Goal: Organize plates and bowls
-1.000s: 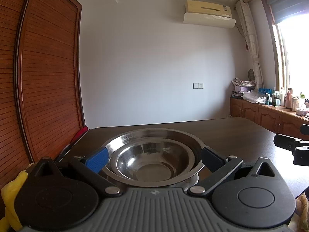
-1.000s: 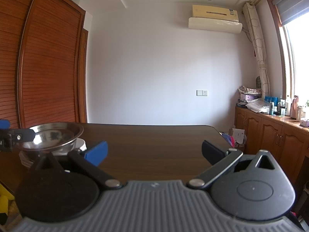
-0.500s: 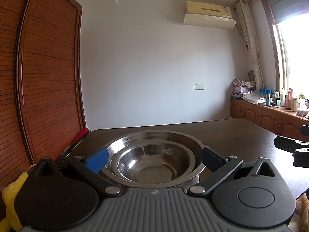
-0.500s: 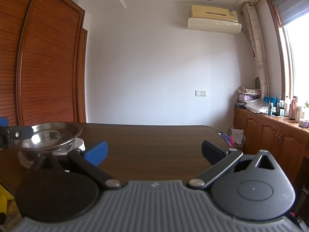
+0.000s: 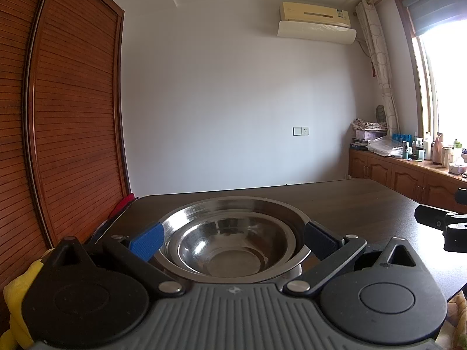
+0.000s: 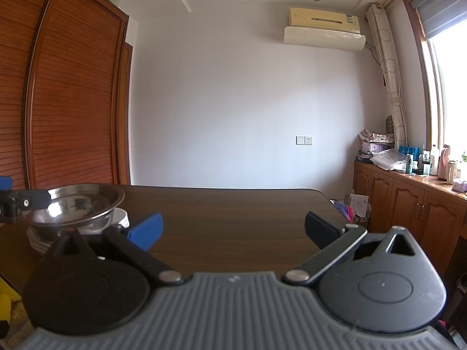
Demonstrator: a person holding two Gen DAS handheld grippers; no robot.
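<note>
- Up close, through the left wrist camera, the left gripper (image 5: 233, 237) is holding its fingers spread wide, the blue pad (image 5: 146, 240) sitting by one side of the steel bowls (image 5: 230, 242) and the dark pad (image 5: 321, 240) by the other; whether either pad is touching the rim, I cannot tell.
- Two steel bowls are nesting here, the smaller one lying inside the larger, both upright on the dark wooden counter (image 5: 350, 201) near its left end.
- Something white is peeking out beneath the larger bowl's near edge, too hidden to name from this view.
- Off at the right edge, a black part of the right gripper (image 5: 440, 223) is showing above the counter, well apart from the bowls.
- Behind, a slatted wooden wardrobe (image 5: 58, 131) is filling the left wall and an air conditioner (image 5: 315, 23) is hanging high on the white wall.
- Turning to the right wrist camera, the right gripper (image 6: 233, 230) is keeping its fingers wide apart with nothing between them, only bare counter (image 6: 233, 218) ahead.
- Over at the left of this view, the steel bowls (image 6: 78, 207) are sitting on top of a white bowl (image 6: 118, 218), which is resting on a stack of pale plates (image 6: 36, 240).
- One black finger of the left gripper (image 6: 29, 202) is reaching in right at the bowl's rim there.
</note>
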